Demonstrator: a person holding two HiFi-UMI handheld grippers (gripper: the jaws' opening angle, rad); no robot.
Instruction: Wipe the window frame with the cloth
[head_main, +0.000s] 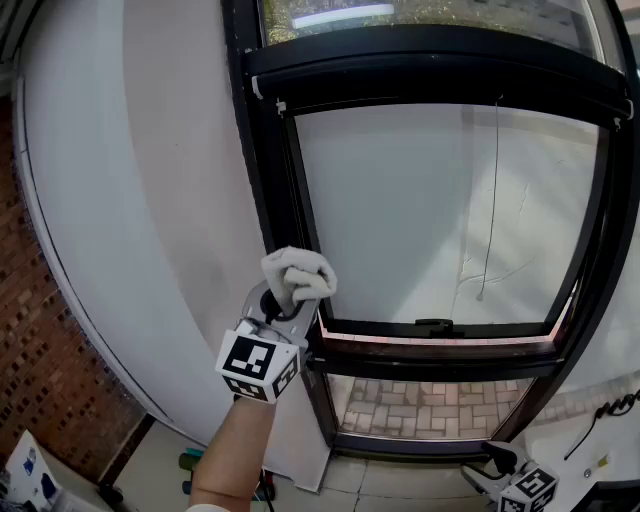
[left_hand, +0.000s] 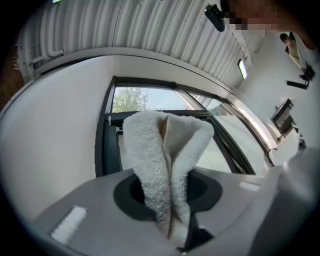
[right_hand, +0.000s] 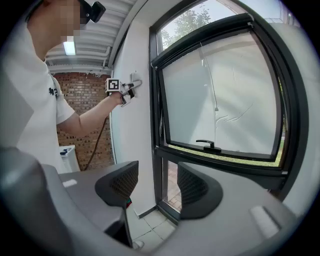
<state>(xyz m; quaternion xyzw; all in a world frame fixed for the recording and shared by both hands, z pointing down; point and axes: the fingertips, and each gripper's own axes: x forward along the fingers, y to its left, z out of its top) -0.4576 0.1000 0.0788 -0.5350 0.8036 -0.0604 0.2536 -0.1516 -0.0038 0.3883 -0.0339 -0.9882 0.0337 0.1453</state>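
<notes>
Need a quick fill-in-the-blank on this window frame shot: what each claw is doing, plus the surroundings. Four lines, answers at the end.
1. The left claw is shut on a white ___.
2. The right claw is open and holds ___.
3. The window frame is ___ in colour.
4. The wall at the far left of the head view is built of ___.

Missing words: cloth; nothing; black; brick.
</notes>
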